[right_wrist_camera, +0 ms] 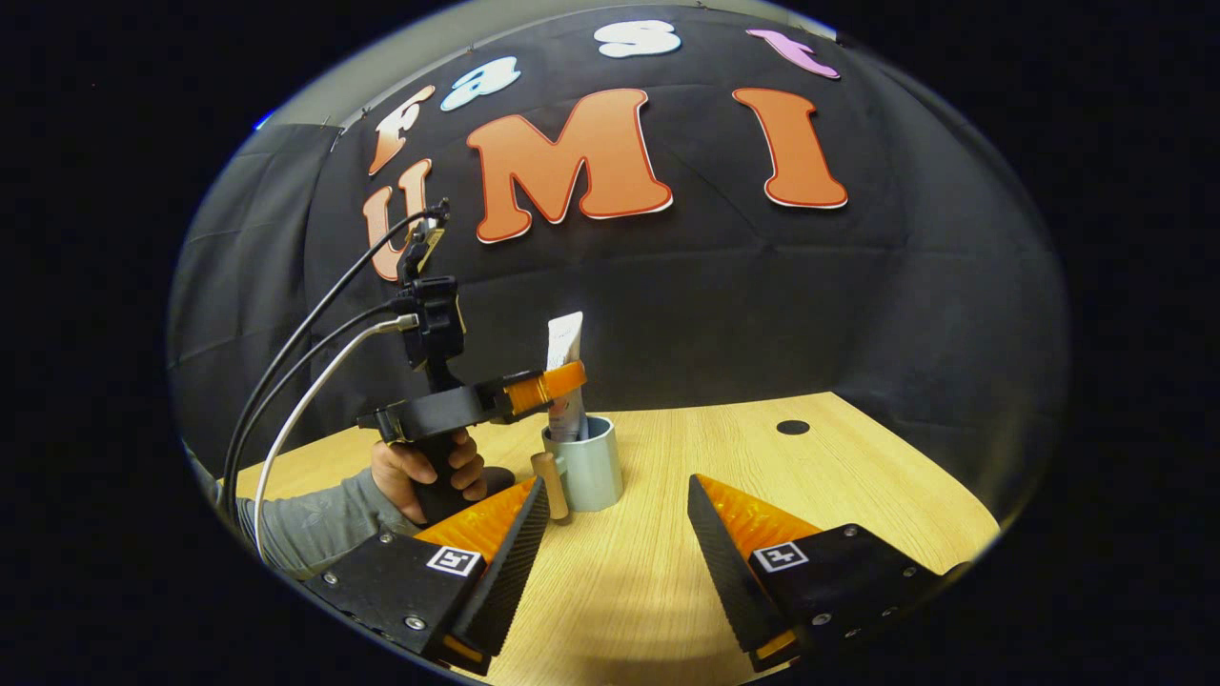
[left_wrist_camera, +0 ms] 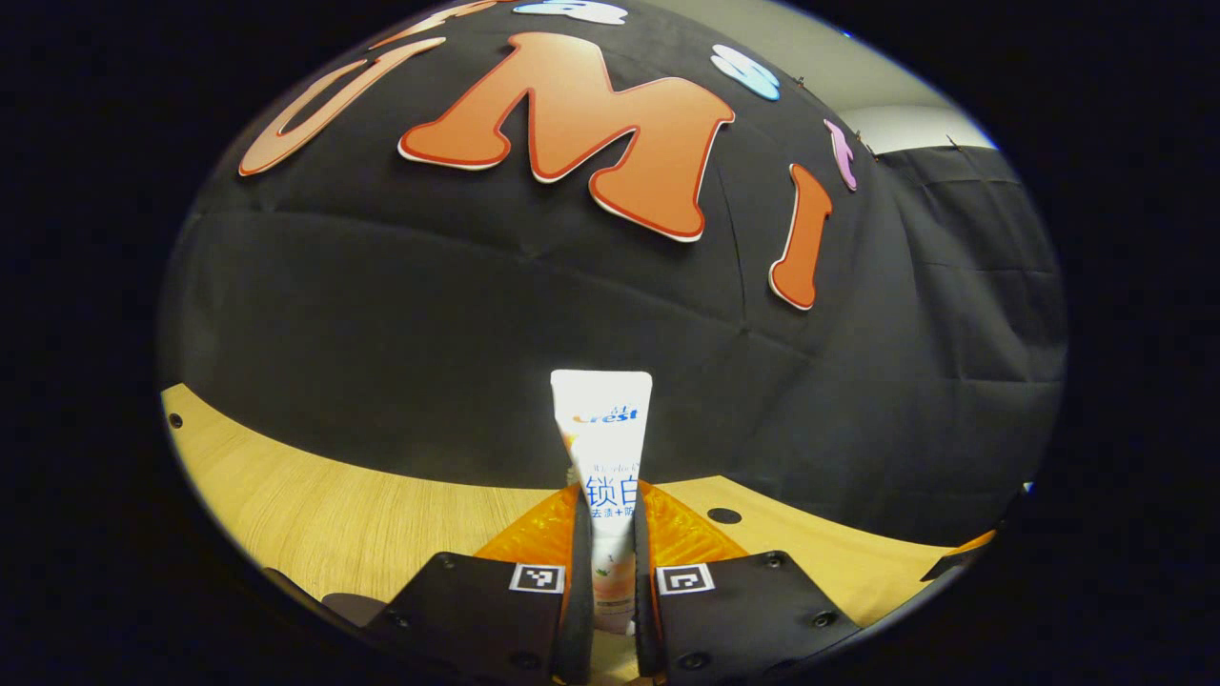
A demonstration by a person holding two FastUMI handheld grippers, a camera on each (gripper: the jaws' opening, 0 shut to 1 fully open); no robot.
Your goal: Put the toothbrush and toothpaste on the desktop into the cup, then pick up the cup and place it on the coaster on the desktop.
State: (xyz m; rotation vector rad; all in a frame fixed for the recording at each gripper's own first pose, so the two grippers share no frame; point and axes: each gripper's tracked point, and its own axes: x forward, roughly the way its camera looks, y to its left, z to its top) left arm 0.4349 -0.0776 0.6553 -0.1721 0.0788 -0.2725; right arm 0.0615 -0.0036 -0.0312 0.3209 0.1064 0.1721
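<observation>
My left gripper [right_wrist_camera: 562, 381] is clamped on the white toothpaste tube [left_wrist_camera: 604, 448], held upright so it drops straight into the pale cylindrical cup [right_wrist_camera: 589, 467] below. My right gripper [right_wrist_camera: 618, 543] hangs wide open and empty over the wooden desktop [right_wrist_camera: 839, 476].

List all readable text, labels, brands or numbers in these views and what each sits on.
Toothpaste tube, clamped in the left gripper: printed label, not transcribed; too small to read in the right gripper view.
Square markers on left gripper and right gripper: patterns only, no words.
Cup: no print visible.
</observation>
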